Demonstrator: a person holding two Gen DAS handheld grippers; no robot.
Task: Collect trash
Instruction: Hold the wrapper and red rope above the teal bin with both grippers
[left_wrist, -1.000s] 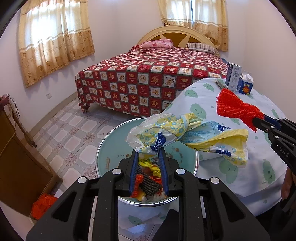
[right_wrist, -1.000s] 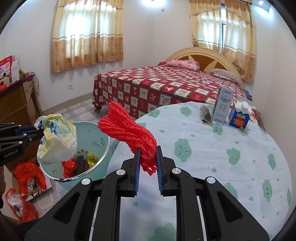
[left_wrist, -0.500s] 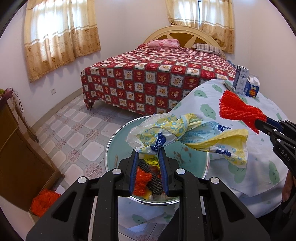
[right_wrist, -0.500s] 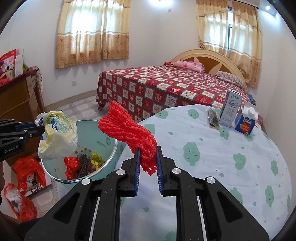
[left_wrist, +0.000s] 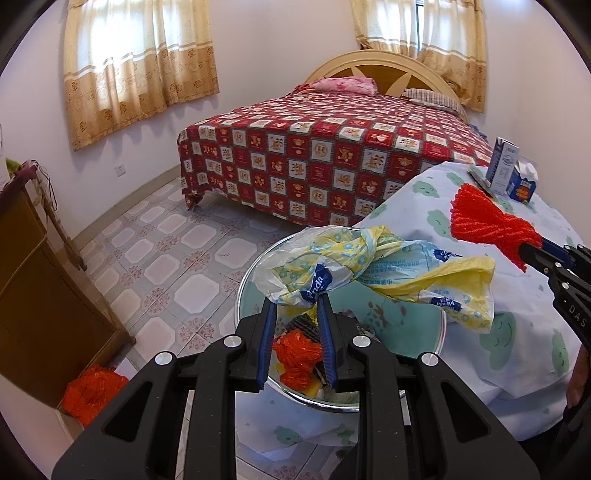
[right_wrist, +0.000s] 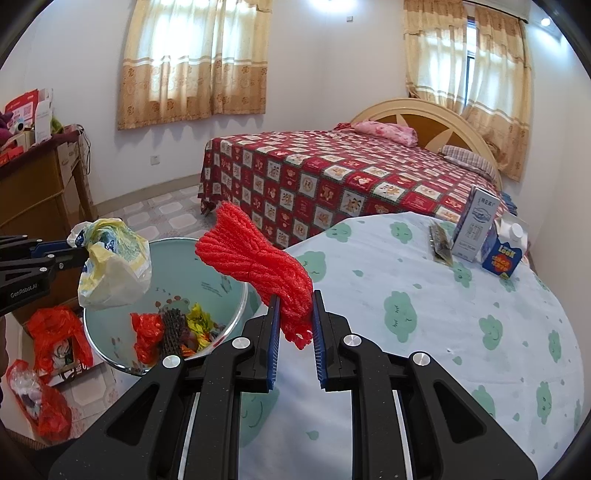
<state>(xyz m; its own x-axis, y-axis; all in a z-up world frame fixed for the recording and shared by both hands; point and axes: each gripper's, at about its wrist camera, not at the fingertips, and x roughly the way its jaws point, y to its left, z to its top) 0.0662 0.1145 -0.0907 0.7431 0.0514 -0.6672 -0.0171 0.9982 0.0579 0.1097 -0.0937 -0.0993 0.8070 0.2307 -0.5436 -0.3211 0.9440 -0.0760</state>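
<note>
The crumpled yellow-and-white plastic bag is pinched in the left gripper, the red foam net in the right gripper; each is best released only once the round pale-green bin lies squarely beneath

A round table in a cloud-print cloth bears two cartons and a flat dark packet at its far edge. The tiled floor carries the bin and red bags.

"Vinda" on the plastic bag; "Look" on the blue carton.
</note>
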